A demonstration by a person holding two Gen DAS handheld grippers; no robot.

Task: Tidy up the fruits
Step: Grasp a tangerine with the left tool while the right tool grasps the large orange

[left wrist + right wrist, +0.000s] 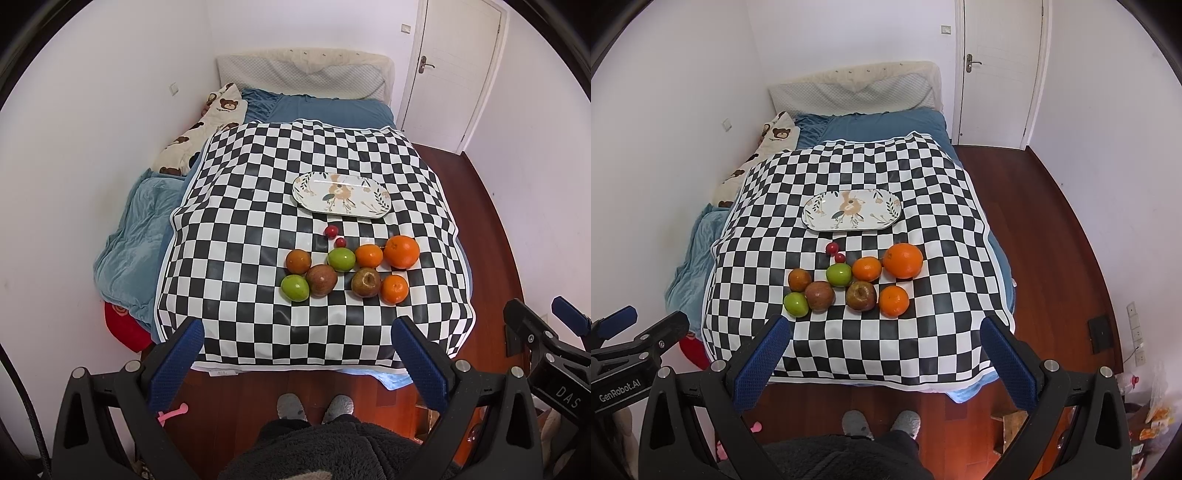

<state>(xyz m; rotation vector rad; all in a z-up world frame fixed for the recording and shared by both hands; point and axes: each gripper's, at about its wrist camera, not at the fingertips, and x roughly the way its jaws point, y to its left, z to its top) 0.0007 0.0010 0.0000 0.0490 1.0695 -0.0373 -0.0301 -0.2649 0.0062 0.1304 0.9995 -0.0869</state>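
While both tools [297,345] [886,343] gape, glossy round fruits [341,259] cluster, oval floral plate [341,194] beyond, checkered cloth [240,221].

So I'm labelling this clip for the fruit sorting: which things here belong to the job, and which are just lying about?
Part of the job:
oranges
green apples
reddish-brown apples
small red fruits
floral plate, bare
left gripper and right gripper, both open

Just lying about:
checkered cloth
bear-print quilt
pillow
pink item on floor

Red object [123,326] at lower left is mostly hidden under the blue blanket [129,236]; bags [1152,410] at right edge are cut off.
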